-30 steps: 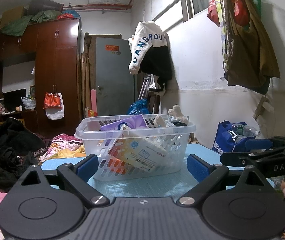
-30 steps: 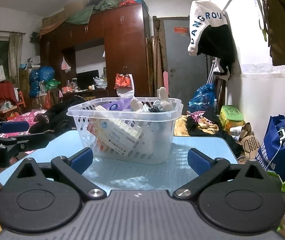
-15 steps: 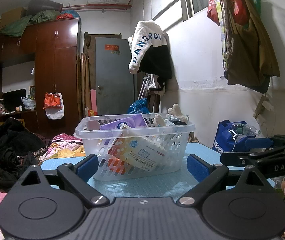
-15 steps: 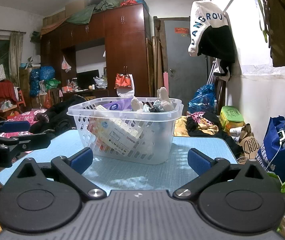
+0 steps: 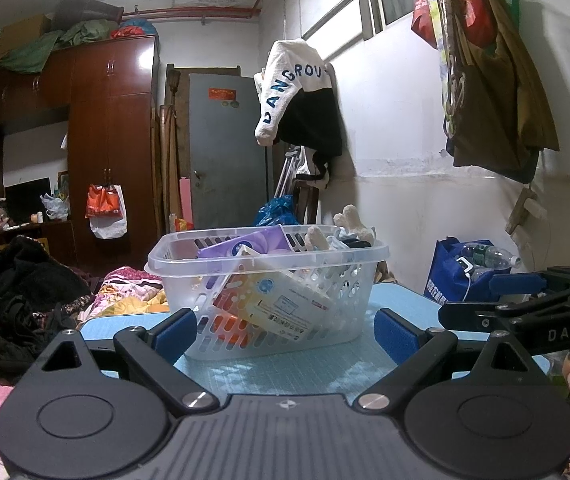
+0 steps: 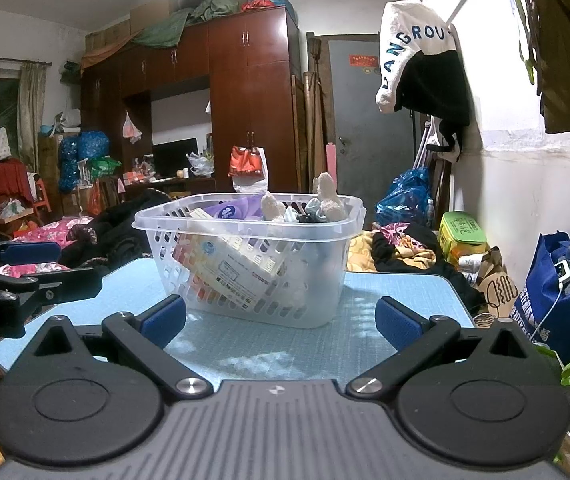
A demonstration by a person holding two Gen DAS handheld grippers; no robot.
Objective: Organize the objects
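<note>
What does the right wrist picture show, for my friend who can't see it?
A clear basket full of boxes and soft toys sits on a blue table. The open right gripper faces it, holding nothing. The left gripper shows at the left edge.

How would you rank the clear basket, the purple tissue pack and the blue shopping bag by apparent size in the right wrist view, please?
1. clear basket, clearly largest.
2. blue shopping bag, though cut off at the frame edge.
3. purple tissue pack, mostly hidden inside the basket.
</note>
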